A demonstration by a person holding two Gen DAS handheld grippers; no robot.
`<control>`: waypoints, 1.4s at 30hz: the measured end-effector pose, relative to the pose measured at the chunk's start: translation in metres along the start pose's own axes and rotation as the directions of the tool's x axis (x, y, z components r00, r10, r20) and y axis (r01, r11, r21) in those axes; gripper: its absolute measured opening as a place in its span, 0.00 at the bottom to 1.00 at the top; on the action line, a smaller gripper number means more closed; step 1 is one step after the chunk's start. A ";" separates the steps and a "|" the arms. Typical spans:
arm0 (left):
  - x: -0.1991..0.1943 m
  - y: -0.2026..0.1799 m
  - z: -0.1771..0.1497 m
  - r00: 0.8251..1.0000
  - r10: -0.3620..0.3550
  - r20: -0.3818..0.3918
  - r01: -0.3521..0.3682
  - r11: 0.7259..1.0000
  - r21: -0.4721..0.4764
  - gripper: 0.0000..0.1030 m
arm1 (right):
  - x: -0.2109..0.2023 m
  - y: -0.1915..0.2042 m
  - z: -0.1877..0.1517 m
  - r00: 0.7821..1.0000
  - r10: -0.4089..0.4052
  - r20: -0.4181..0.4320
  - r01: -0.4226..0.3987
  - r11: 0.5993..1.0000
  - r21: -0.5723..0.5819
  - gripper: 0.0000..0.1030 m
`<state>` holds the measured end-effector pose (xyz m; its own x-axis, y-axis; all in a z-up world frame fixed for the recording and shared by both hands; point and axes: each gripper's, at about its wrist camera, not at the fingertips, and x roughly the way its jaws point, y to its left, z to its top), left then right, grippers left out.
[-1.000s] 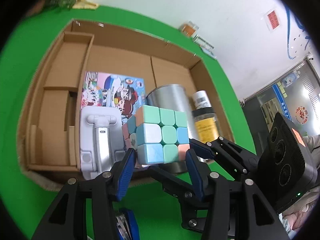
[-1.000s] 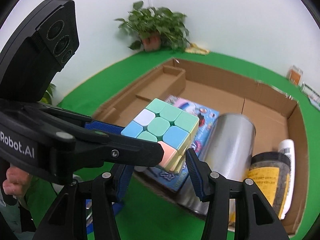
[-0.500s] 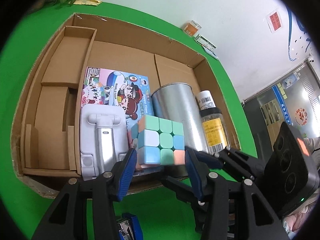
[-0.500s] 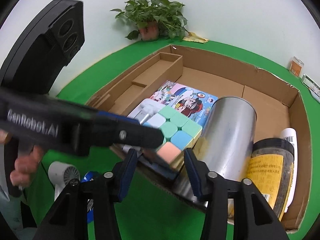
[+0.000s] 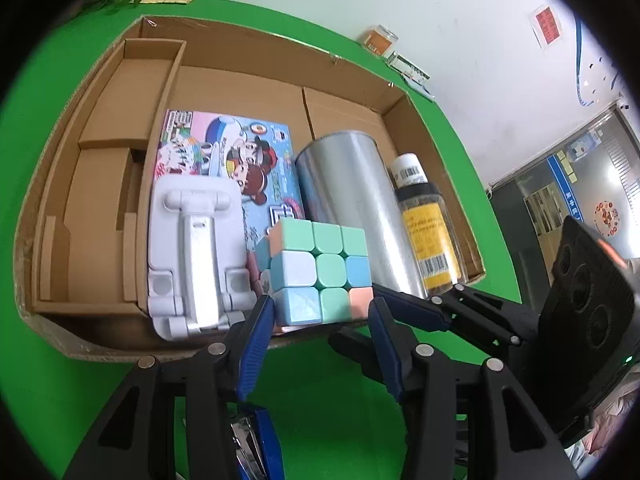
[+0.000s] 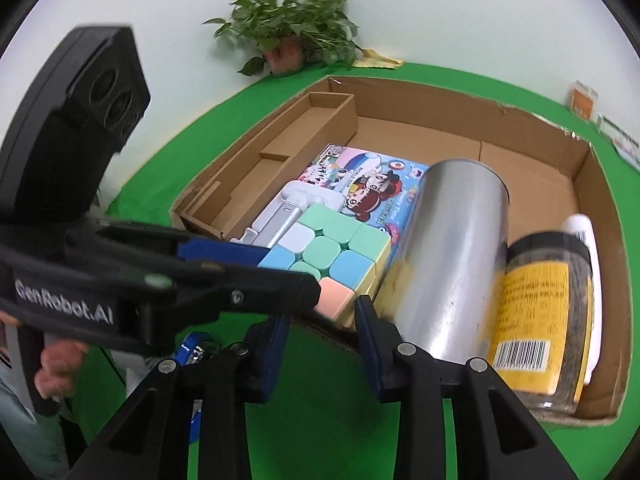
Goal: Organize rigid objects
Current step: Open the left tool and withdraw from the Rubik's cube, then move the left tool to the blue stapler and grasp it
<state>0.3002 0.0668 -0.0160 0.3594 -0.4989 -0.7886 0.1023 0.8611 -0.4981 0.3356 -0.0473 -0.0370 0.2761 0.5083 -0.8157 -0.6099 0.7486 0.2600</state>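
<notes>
A pastel puzzle cube (image 5: pixel 320 272) hangs over the near wall of an open cardboard box (image 5: pixel 240 36). My left gripper (image 5: pixel 320 316) is shut on it, one blue pad on each side of its lowest row. In the right wrist view the same cube (image 6: pixel 332 256) sits between the left gripper's long fingers, which come in from the left. My right gripper (image 6: pixel 320 320) is just under the cube's peach corner. Its jaws stand narrow and nothing is pressed between them.
Inside the box lie a cartoon picture book (image 5: pixel 240 152), a white folding stand (image 5: pixel 192 256), a silver can (image 5: pixel 352 208), a yellow-labelled jar (image 5: pixel 428 240) and a white bottle (image 5: pixel 408 168). A blue stapler (image 5: pixel 256 440) rests on the green table. A potted plant (image 6: pixel 288 40) stands behind.
The left gripper has come down with the cube toward the box's near edge. The right gripper's jaws have drawn closer together and it has rolled slightly.
</notes>
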 end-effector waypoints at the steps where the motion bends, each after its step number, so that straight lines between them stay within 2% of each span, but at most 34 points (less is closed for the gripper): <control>1: -0.001 0.000 -0.002 1.000 -0.004 -0.001 0.004 1.000 -0.003 0.45 | -0.004 0.003 -0.002 1.000 -0.016 0.008 0.016 1.000 -0.015 0.33; 2: -0.004 -0.001 -0.003 1.000 -0.004 0.008 0.004 1.000 0.000 0.45 | -0.011 0.007 -0.005 0.999 -0.044 0.024 0.045 0.998 -0.039 0.39; 3: -0.010 -0.002 -0.005 1.000 -0.001 0.029 0.001 1.000 0.007 0.45 | -0.019 0.011 -0.009 0.996 -0.076 0.046 0.078 0.995 -0.056 0.52; 4: -0.020 -0.003 -0.009 0.998 0.009 0.069 -0.010 1.000 0.022 0.46 | -0.026 0.014 -0.012 0.992 -0.102 0.068 0.107 0.992 -0.062 0.60; 5: -0.030 -0.006 -0.013 0.994 0.021 0.108 -0.025 0.999 0.035 0.48 | -0.035 0.016 -0.016 0.985 -0.142 0.103 0.148 0.987 -0.061 0.77; 6: -0.042 -0.009 -0.018 0.987 0.042 0.157 -0.050 0.998 0.049 0.51 | -0.047 0.020 -0.024 0.971 -0.185 0.151 0.194 0.980 -0.045 0.89; 8: -0.070 -0.013 -0.034 0.953 0.126 0.275 -0.147 0.987 0.057 0.70 | -0.062 0.028 -0.037 0.952 -0.229 0.201 0.238 0.971 -0.023 0.95; 9: -0.083 -0.015 -0.046 0.926 0.170 0.336 -0.198 0.979 0.051 0.83 | -0.068 0.033 -0.045 0.946 -0.238 0.219 0.247 0.969 -0.014 0.96; 10: -0.098 -0.016 -0.061 0.892 0.207 0.402 -0.245 0.968 0.046 0.83 | -0.073 0.038 -0.053 0.944 -0.236 0.231 0.244 0.970 -0.005 0.96; 11: -0.108 -0.017 -0.078 0.868 0.228 0.441 -0.281 0.958 0.057 0.83 | -0.074 0.046 -0.067 0.948 -0.214 0.234 0.216 0.976 0.015 0.97; 12: -0.111 -0.017 -0.087 0.862 0.243 0.445 -0.302 0.951 0.065 0.83 | -0.073 0.050 -0.076 0.957 -0.184 0.225 0.183 0.983 0.026 0.98; 14: -0.110 -0.006 -0.110 0.868 0.304 0.393 -0.350 0.935 0.049 0.83 | -0.055 0.063 -0.097 0.988 -0.030 0.150 0.022 0.998 0.058 0.97; 15: -0.106 0.001 -0.119 0.878 0.319 0.358 -0.351 0.936 0.027 0.83 | -0.043 0.066 -0.103 0.993 0.031 0.115 -0.041 0.996 0.080 0.97; 16: -0.102 0.011 -0.130 0.892 0.318 0.320 -0.335 0.942 -0.003 0.83 | -0.028 0.071 -0.110 0.995 0.080 0.067 -0.088 0.989 0.117 0.95; 18: -0.096 0.023 -0.146 0.920 0.277 0.276 -0.275 0.960 -0.044 0.83 | -0.003 0.079 -0.115 0.989 0.148 0.004 -0.146 0.971 0.187 0.86; 20: -0.092 0.032 -0.158 0.935 0.254 0.248 -0.239 0.967 -0.090 0.83 | 0.011 0.086 -0.115 0.980 0.197 -0.013 -0.189 0.957 0.220 0.83; 22: -0.090 0.036 -0.165 0.948 0.207 0.241 -0.190 0.977 -0.094 0.83 | 0.021 0.092 -0.115 0.983 0.184 -0.017 -0.176 0.959 0.220 0.81; 25: -0.085 0.034 -0.168 0.960 0.181 0.215 -0.164 0.982 -0.091 0.82 | 0.032 0.100 -0.119 0.985 0.161 -0.055 -0.146 0.965 0.220 0.66; 27: -0.080 0.034 -0.168 0.964 0.168 0.204 -0.152 0.984 -0.090 0.82 | 0.033 0.104 -0.120 0.991 0.128 -0.045 -0.117 0.973 0.200 0.57; 29: -0.075 0.031 -0.166 0.972 0.132 0.194 -0.119 0.990 -0.077 0.82 | 0.034 0.106 -0.121 0.992 0.116 -0.044 -0.105 0.976 0.193 0.53; 31: -0.071 0.027 -0.167 0.977 0.115 0.180 -0.104 0.992 -0.068 0.79 | 0.032 0.104 -0.123 0.992 0.124 -0.033 -0.115 0.971 0.208 0.49; 33: -0.064 0.023 -0.165 0.979 0.110 0.170 -0.100 0.993 -0.066 0.79 | 0.029 0.102 -0.129 0.991 0.132 -0.027 -0.123 0.968 0.219 0.38; 36: -0.059 0.018 -0.164 0.984 0.080 0.160 -0.070 0.995 -0.065 0.79 | 0.023 0.096 -0.133 0.994 0.112 -0.016 -0.106 0.970 0.221 0.28; 41: -0.039 0.003 -0.162 0.992 0.014 0.122 -0.007 0.999 -0.050 0.79 | 0.011 0.074 -0.150 0.994 0.108 -0.005 -0.103 0.964 0.244 0.27; 42: -0.034 0.000 -0.162 0.994 -0.002 0.110 0.008 0.999 -0.052 0.76 | 0.007 0.070 -0.154 0.996 0.094 -0.002 -0.091 0.964 0.248 0.27</control>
<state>0.1378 0.0677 -0.0469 0.4588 -0.4867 -0.7434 0.0566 0.8509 -0.5222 0.1809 -0.0572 -0.1039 0.2157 0.5758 -0.7886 -0.4289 0.7814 0.4532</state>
